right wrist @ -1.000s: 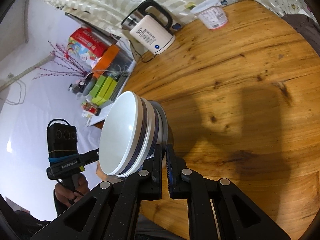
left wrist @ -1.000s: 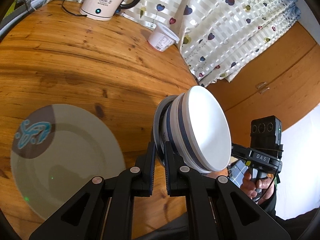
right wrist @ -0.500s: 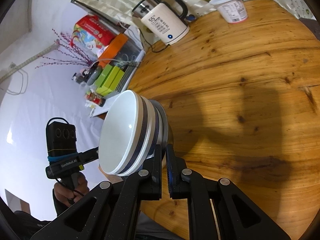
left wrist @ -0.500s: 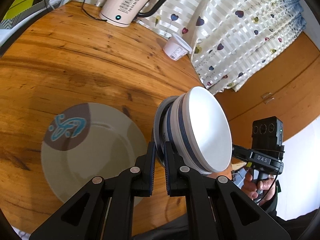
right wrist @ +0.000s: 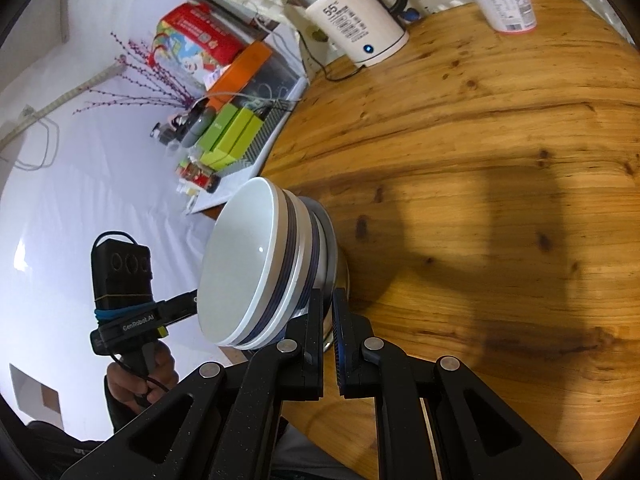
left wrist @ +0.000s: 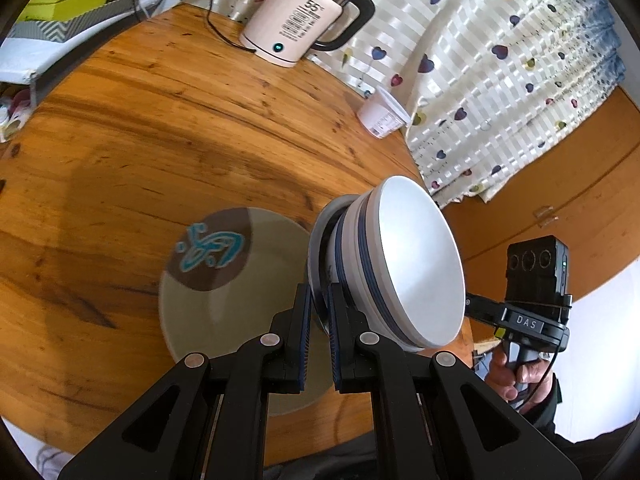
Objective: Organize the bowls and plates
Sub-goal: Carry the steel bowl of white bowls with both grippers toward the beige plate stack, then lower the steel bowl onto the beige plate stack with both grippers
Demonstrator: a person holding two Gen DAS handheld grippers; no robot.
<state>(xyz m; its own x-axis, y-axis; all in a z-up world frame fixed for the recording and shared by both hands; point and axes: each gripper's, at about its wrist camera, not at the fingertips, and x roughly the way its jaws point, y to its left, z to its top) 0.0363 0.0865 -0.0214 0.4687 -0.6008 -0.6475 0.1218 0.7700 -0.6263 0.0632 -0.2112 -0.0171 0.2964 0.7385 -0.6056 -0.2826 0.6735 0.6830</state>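
Note:
A stack of white bowls (left wrist: 404, 264) with dark blue bands rests in a steel dish (left wrist: 317, 248), and I carry it above the wooden table (left wrist: 160, 128). My left gripper (left wrist: 318, 312) is shut on the dish's rim on one side. On the opposite rim (right wrist: 335, 256) my right gripper (right wrist: 328, 320) is shut, with the bowls (right wrist: 248, 264) to its left. A beige plate (left wrist: 224, 312) with a brown patch and a blue motif lies flat on the table, partly under the stack in the left wrist view.
A cream electric kettle (left wrist: 300, 20) with its cord and a white yogurt cup (left wrist: 382, 114) stand at the table's far edge, by a heart-print curtain (left wrist: 500, 60). Green and orange boxes (right wrist: 228, 128) fill a side shelf. A person's hand (left wrist: 508, 372) holds the other gripper's handle.
Both grippers have carried the bowl stack sideways across the table. In the left wrist view the beige plate has come from the far left to just beneath the stack. The grips are unchanged.

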